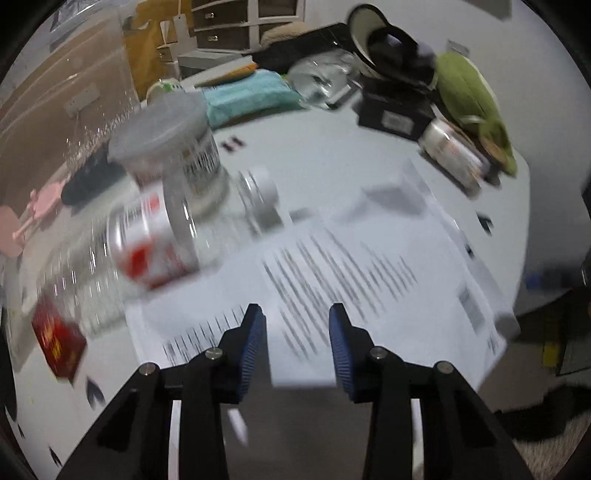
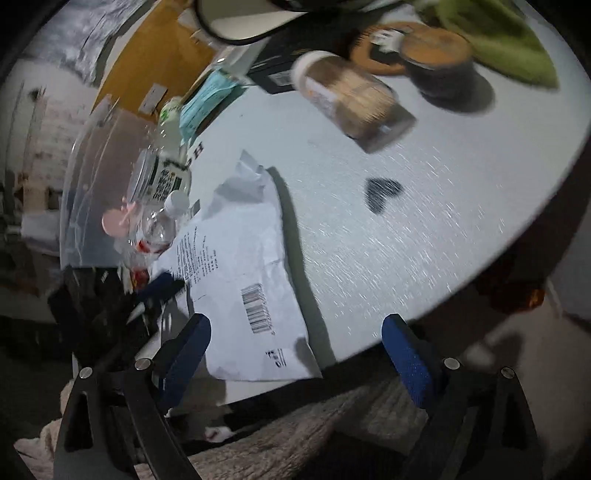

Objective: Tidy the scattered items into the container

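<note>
Crumpled white paper [image 2: 243, 280] — flat, printed; glossy table [image 2: 388, 229]

A clear plastic container [image 2: 92, 177] stands at the table's edge, holding a clear bottle with a red label [image 1: 155, 236] on its side, a grey-lidded tub [image 1: 166, 144] and a pink item [image 2: 114, 221]. A printed sheet of paper [image 1: 351, 273], creased, lies flat just beside it. A jar of brown contents [image 2: 351, 103] lies on its side well apart.

Probably a home, cluttered round table [image 1: 332, 158], drawer cabinet [image 1: 221, 26], rug [image 2: 295, 435]
</note>
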Tool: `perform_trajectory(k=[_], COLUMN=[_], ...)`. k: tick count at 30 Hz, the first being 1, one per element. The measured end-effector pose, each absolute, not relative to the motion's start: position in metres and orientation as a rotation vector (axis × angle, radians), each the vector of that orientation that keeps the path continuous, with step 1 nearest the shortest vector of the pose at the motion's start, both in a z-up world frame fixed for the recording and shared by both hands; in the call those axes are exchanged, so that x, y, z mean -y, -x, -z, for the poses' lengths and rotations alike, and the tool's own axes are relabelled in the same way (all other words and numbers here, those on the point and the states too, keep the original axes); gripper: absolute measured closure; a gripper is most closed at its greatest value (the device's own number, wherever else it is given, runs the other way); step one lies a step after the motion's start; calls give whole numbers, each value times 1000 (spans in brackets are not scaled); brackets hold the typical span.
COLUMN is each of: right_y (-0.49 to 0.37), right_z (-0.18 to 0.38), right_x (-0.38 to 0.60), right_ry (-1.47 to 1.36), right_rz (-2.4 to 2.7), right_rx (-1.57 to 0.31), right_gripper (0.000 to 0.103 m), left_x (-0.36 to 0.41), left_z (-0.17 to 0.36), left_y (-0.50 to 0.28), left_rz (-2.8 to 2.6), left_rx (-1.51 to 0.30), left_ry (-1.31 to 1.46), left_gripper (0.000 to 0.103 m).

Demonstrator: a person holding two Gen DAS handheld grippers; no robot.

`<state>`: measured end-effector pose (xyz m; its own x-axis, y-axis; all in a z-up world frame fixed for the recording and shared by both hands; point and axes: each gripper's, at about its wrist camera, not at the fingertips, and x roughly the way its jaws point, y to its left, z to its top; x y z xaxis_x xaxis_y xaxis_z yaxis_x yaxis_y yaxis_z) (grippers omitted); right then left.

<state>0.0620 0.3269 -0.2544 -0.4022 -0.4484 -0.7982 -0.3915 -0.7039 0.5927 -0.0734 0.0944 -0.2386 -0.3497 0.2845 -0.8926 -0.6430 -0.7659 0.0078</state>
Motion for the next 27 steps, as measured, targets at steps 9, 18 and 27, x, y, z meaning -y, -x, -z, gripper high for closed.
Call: perform_trajectory(k=[9, 18, 27], right_y=[-87, -116, -133], right_z=[257, 292, 314], right_x=[-332, -318, -280], right_ry=[-1675, -1688, -1398], right_rz=[2291, 2223, 2122], right_rx=[1340, 1600, 1761], right_gripper=[9, 10, 14], left_x=[-94, -96, -102], left_z=[258, 259, 260], left_y=[105, 65, 66], left_rz=[-2083, -1993, -1974], left_rx=[-537, -498, -517], left_ry=[1397, 1312, 1286], left_gripper=[65, 65, 65])
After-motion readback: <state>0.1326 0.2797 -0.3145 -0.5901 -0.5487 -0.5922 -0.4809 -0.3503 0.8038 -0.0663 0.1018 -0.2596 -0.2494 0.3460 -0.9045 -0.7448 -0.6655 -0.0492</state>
